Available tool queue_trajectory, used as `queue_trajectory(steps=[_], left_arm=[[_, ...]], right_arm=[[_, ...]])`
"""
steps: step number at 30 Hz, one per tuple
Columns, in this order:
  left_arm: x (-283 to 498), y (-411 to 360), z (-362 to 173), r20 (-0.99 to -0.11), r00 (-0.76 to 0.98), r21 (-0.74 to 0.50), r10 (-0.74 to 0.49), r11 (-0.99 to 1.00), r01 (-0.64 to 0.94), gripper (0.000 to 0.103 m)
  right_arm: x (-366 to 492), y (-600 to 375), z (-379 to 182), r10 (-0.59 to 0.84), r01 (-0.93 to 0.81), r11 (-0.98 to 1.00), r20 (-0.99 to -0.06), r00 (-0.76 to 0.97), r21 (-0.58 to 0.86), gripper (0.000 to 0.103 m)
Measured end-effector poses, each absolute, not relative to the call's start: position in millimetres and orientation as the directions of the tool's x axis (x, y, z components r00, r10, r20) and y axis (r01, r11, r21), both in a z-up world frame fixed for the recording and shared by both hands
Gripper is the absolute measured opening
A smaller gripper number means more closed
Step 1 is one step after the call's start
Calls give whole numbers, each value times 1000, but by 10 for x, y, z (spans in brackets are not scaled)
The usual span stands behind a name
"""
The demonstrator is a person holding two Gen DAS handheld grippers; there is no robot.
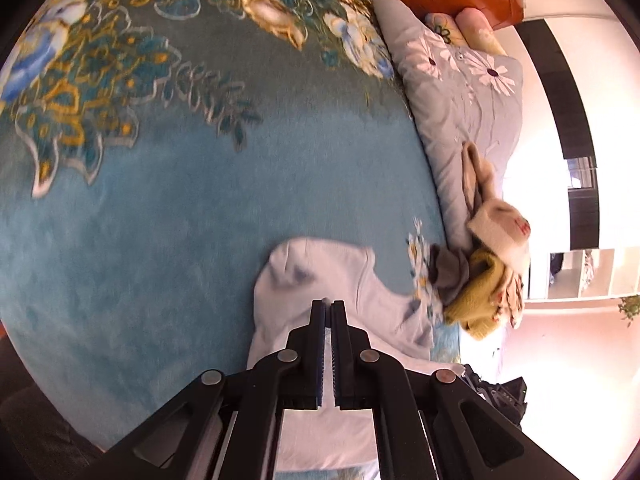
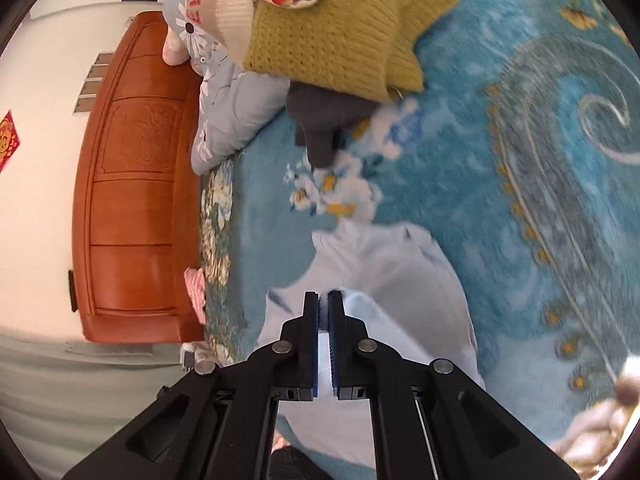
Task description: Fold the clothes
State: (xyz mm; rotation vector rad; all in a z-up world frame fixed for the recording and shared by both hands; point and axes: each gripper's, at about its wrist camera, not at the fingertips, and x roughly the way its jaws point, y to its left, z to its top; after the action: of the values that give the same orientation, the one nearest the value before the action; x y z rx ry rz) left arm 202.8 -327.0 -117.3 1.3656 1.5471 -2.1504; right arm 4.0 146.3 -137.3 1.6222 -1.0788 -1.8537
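Pale blue cloth, a thin shirt (image 1: pixel 336 280), is lying on the teal bedspread (image 1: pixel 160 208) in front of me, near the edge of the bed. I am clamping both jaws on it: my left gripper (image 1: pixel 328 308) is pinching one edge, my right gripper (image 2: pixel 323 300) another, probably so I can lift and spread it flat for a fold. Its long axis is running away from me toward the heap of knitwear (image 2: pixel 332 28) by the pillow (image 1: pixel 460 92).
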Motion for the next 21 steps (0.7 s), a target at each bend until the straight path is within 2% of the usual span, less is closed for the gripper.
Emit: queue_trajectory(steps=[8,16,18,21], left_arm=[[1514,-3480,-1426,-810,-482,-587,336,-448,674,3],[1289,-3524,-1474,-785,-506,-620,357,-440,650,4],[1347,-3578,-1500,-775,-520,-632,360,-403,662,4],[1488,-3653,-1492,-769,-537,-639,347,-383,667,7]], right_arm=[[-529,1053,-1649,-695,-240,-654,-695,-182,717,4],[-581,1194,-1703,-639,-310,-663,-731,-242,682,4],[-574,1242,-1771,-630,-354,-654,-741,-235,668,8],[-533,1395,-1746,-628,-371,-614,-716,-305,697,8]])
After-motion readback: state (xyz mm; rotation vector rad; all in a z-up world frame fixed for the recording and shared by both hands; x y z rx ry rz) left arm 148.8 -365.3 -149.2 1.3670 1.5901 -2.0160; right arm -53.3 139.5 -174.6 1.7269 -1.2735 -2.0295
